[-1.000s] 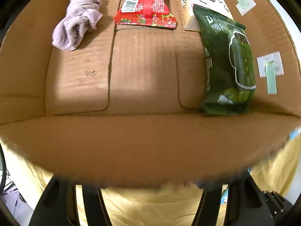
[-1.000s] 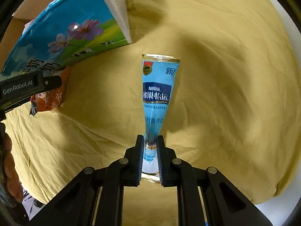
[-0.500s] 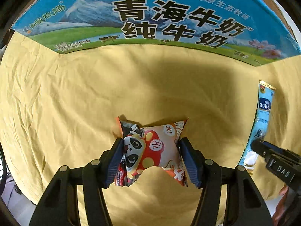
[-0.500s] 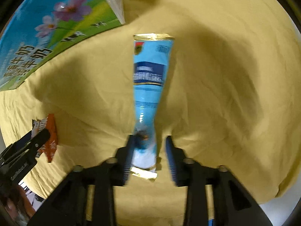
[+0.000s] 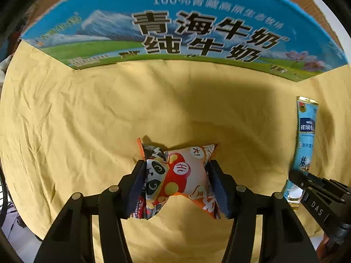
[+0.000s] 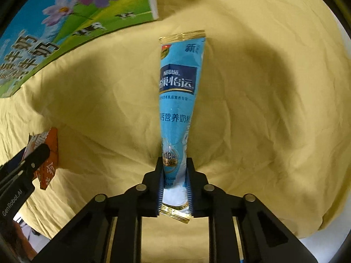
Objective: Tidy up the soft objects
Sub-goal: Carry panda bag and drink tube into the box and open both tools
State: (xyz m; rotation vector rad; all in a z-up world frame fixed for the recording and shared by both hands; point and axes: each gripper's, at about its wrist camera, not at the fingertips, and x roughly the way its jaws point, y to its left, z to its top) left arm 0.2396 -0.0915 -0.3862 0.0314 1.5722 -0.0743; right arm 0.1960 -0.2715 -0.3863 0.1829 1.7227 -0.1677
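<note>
A puffy orange snack packet with a panda print [image 5: 177,175] lies on the yellow cloth [image 5: 65,120]. My left gripper [image 5: 177,164] points down over it; its jaws are closing and both pads press the packet's sides. A long blue Nestle sachet [image 6: 178,92] lies on the cloth, and my right gripper [image 6: 174,162] is shut on its near end, by the gold seal. In the left wrist view the sachet [image 5: 307,129] sits at the right edge with the right gripper's finger on its lower end. The right wrist view shows the snack packet [image 6: 49,160] at the left.
A large blue and green printed milk carton box [image 5: 175,32] stands along the far edge of the cloth, seen also in the right wrist view at the upper left [image 6: 54,22]. The cloth is wrinkled and shadowed around both grippers.
The left gripper left the open cardboard box, came over the snack packet and closed onto it. The right gripper let its jaws apart on the sachet, then shut on it again.
</note>
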